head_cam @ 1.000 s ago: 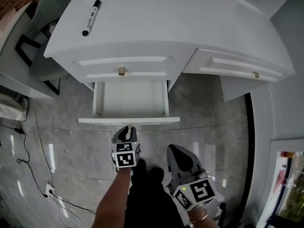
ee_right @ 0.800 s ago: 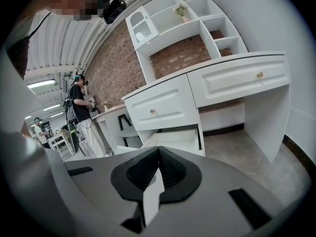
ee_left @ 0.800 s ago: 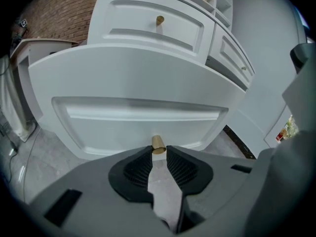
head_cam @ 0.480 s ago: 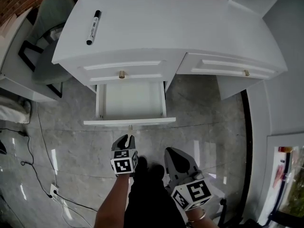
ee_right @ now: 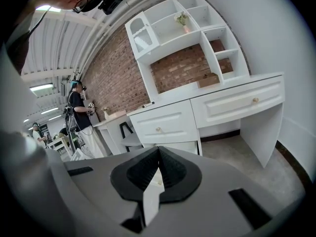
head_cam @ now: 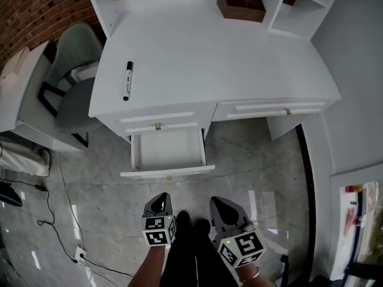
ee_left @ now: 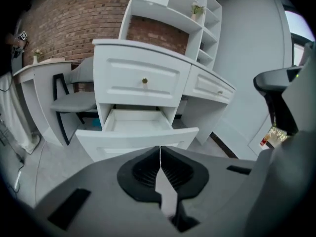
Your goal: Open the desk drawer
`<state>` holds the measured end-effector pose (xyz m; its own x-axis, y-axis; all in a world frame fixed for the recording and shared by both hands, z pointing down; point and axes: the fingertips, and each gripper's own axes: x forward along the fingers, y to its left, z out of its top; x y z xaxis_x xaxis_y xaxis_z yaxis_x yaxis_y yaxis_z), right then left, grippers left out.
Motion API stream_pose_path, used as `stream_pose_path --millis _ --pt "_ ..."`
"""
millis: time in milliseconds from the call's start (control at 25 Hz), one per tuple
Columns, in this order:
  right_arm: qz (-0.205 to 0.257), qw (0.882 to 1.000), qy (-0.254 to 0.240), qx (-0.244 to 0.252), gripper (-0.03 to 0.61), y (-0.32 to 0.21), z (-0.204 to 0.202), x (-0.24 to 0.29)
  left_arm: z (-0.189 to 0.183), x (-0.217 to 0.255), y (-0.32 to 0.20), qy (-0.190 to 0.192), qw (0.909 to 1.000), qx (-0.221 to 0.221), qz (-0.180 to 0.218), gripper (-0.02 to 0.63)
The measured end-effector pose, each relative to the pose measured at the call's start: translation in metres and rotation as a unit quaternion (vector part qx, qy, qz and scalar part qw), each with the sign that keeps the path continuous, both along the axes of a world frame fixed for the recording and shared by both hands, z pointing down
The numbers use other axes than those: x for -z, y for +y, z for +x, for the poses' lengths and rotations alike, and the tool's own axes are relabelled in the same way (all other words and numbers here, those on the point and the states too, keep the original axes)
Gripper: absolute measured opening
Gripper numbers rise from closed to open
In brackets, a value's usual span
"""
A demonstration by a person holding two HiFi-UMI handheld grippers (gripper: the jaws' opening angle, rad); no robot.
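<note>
The white desk (head_cam: 221, 58) has its lower left drawer (head_cam: 167, 151) pulled out, empty inside; in the left gripper view this open drawer (ee_left: 136, 132) shows below a closed drawer with a brass knob (ee_left: 144, 81). My left gripper (head_cam: 159, 203) hangs well back from the drawer front, shut with nothing between its jaws (ee_left: 160, 152). My right gripper (head_cam: 222, 209) is beside it, also shut and empty (ee_right: 158, 154), facing the desk (ee_right: 197, 115) from a distance.
A black marker (head_cam: 127, 81) lies on the desk top. A grey chair (head_cam: 75, 82) stands left of the desk beside another white table (head_cam: 24, 94). A shelf unit (head_cam: 296, 2) rises at the desk's back right. Cables (head_cam: 57, 208) trail over the marble floor.
Both grippers have pulled away from the drawer and risen; the desk now looks smaller and farther. The left gripper, near the drawer front before, has closed.
</note>
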<state>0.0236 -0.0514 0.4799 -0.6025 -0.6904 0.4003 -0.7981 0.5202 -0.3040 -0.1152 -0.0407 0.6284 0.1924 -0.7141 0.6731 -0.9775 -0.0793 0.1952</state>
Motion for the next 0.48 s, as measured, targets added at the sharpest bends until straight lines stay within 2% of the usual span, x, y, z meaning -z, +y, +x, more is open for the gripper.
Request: stream_pose_path --millis 480 --pt "0.026 1.0 0.003 -0.006 0.005 -0.006 0.009 0.076 -0.004 0.169 -0.002 0.015 0.9948 -0.001 0.101 0.009"
